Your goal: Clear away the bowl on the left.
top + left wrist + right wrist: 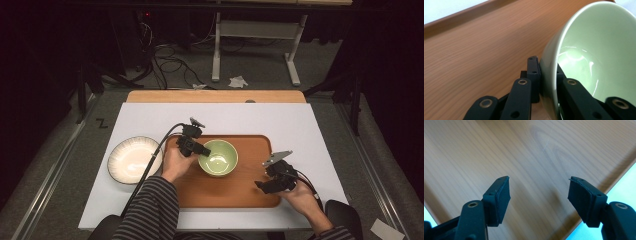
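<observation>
A pale green bowl (pixel 218 157) sits on the wooden tray (pixel 250 190) near its left half. My left gripper (pixel 202 149) is shut on the bowl's left rim, one jaw outside the wall and one inside. In the left gripper view the green bowl (pixel 594 55) stands right against the black jaws, over the tray (pixel 474 50). My right gripper (pixel 261 185) hovers over the tray's right front part, open, with nothing between its fingers. In the right gripper view the right gripper (pixel 539 191) shows bare tray wood (pixel 536 152) between its spread pads.
A white ribbed plate (pixel 134 160) lies on the white table cover (pixel 225 117) left of the tray. The table's wooden far edge (pixel 215 96) shows beyond the cover. Cables and a stand's legs lie on the floor behind the table.
</observation>
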Demonstrator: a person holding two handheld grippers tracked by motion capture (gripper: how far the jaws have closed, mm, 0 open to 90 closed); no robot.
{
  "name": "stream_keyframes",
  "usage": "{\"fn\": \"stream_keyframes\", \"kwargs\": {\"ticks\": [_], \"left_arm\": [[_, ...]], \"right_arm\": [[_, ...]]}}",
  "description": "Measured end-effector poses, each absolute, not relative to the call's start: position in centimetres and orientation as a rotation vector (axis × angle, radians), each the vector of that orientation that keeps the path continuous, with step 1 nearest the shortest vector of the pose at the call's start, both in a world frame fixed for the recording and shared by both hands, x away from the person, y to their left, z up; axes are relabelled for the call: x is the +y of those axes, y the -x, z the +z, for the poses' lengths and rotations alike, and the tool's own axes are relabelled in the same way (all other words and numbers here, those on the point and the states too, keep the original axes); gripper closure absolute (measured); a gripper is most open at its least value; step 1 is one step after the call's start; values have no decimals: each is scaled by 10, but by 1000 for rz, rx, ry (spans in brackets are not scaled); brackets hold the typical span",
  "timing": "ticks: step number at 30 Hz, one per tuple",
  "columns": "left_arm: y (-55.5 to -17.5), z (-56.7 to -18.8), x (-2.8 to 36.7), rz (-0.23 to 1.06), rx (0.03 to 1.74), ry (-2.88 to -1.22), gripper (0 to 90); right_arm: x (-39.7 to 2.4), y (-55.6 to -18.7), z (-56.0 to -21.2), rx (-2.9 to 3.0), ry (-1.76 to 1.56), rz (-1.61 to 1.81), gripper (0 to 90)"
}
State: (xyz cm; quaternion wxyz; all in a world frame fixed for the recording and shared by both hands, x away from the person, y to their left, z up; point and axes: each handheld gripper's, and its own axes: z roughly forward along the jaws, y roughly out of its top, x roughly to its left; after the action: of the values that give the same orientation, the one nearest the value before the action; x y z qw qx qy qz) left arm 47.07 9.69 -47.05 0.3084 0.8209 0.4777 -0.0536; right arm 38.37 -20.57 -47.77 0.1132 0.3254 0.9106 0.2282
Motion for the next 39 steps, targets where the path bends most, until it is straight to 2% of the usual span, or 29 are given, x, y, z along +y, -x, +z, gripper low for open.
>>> {"fn": "stream_keyframes", "kwargs": {"ticks": [16, 18, 22, 24, 28, 39], "left_arm": [[-475, -486, 91, -169, 1298, -2136, 824], [-474, -484, 91, -164, 1285, -2137, 766], [-472, -479, 94, -118, 1267, -2149, 711], [-470, -478, 95, -91, 1250, -2176, 621], [-465, -471, 97, -68, 1217, -2188, 537], [-457, -455, 113, -44, 1192, -2155, 456]], "right_arm": [[-206, -384, -478, 2675, -947, 667, 357], [-205, -384, -478, 2680, -945, 668, 358], [-205, -384, -478, 2679, -949, 660, 357], [-206, -384, -478, 2679, -954, 664, 357], [-205, -384, -479, 2678, -948, 668, 357], [-204, -383, -479, 2687, -930, 655, 356]]}}
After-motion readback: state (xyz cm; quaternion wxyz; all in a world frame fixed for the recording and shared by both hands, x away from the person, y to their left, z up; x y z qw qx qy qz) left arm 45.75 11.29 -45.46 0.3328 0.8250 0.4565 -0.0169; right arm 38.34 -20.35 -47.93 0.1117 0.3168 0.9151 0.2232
